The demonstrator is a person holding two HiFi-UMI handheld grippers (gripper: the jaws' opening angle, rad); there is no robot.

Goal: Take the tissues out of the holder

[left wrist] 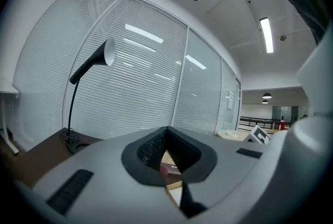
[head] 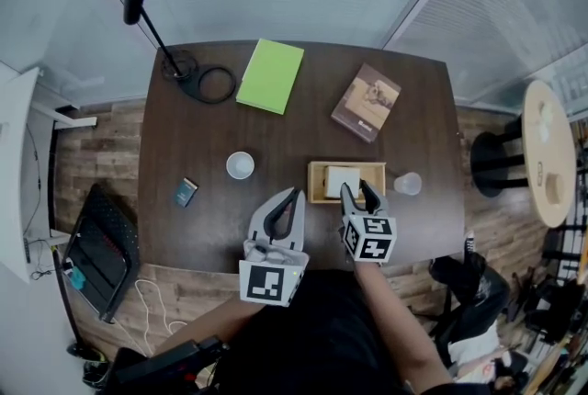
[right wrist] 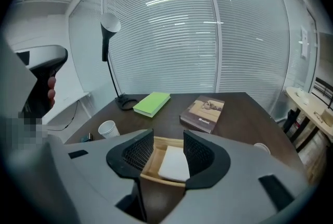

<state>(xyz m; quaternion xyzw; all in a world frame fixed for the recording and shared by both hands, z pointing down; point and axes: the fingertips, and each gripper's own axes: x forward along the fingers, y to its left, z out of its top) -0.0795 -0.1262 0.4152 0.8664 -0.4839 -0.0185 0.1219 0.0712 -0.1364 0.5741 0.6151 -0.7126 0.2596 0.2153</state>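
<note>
We're right at the start here: the white tissues (head: 343, 179) lie flat in the wooden holder (head: 316, 183), just right of centre in the head view, and none of them looks lifted or pulled out. The right gripper (head: 358, 192) hangs over the holder's near edge with its jaws apart and clamped on nothing. In the right gripper view the stack sits in the gap between them, low in the middle of the frame, with the pads not touching it. The left gripper (head: 291, 196) waits just left of the holder, above bare desk (head: 184, 136). Its jaws meet at the tips and hold nothing, and it plays no part for now. By my reading the approach is about done, and the real work is all ahead: dropping onto the stack, pinching it, and lifting it clear of the holder, perhaps in more than one go.
</note>
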